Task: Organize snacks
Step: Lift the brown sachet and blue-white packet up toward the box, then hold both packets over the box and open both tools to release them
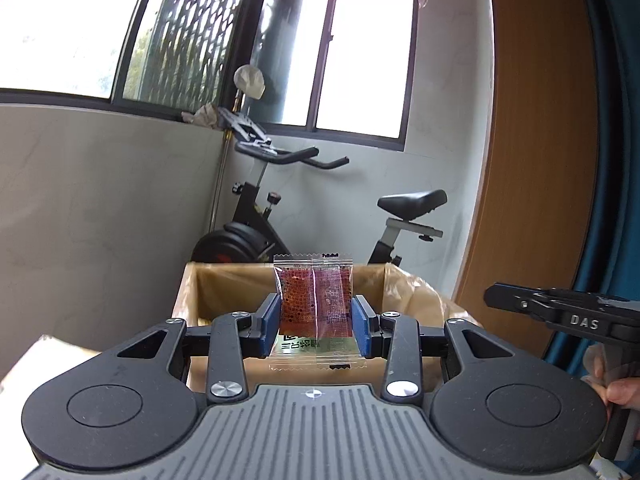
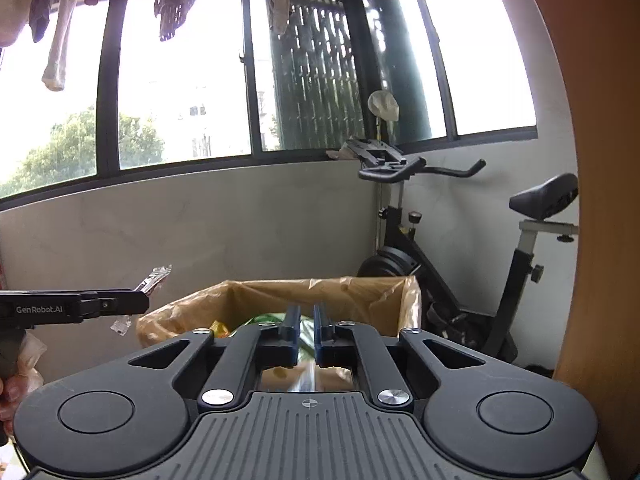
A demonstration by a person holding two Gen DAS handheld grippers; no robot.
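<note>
A clear packet with a red snack inside [image 1: 312, 300] stands upright between the blue pads of my left gripper [image 1: 316, 320], which is shut on it. Behind and below it is a cardboard box lined with a brown plastic bag [image 1: 224, 284]. The right wrist view shows the same lined box [image 2: 360, 292], with green [image 2: 264, 318] and yellow [image 2: 219, 327] snack packs inside. My right gripper [image 2: 307, 312] is above the box's near side, its fingers almost touching. A blurred clear streak lies under them; I cannot tell whether it is pinched. To its left, the left gripper [image 2: 144, 302] carries the packet [image 2: 154, 278].
An exercise bike [image 1: 280, 216] stands behind the box against the grey wall under the windows. A curved wooden panel [image 1: 540, 160] closes the right side. A person's hand [image 1: 620, 390] grips the right gripper's [image 1: 496, 296] handle. A pale flat surface [image 1: 48, 356] lies lower left.
</note>
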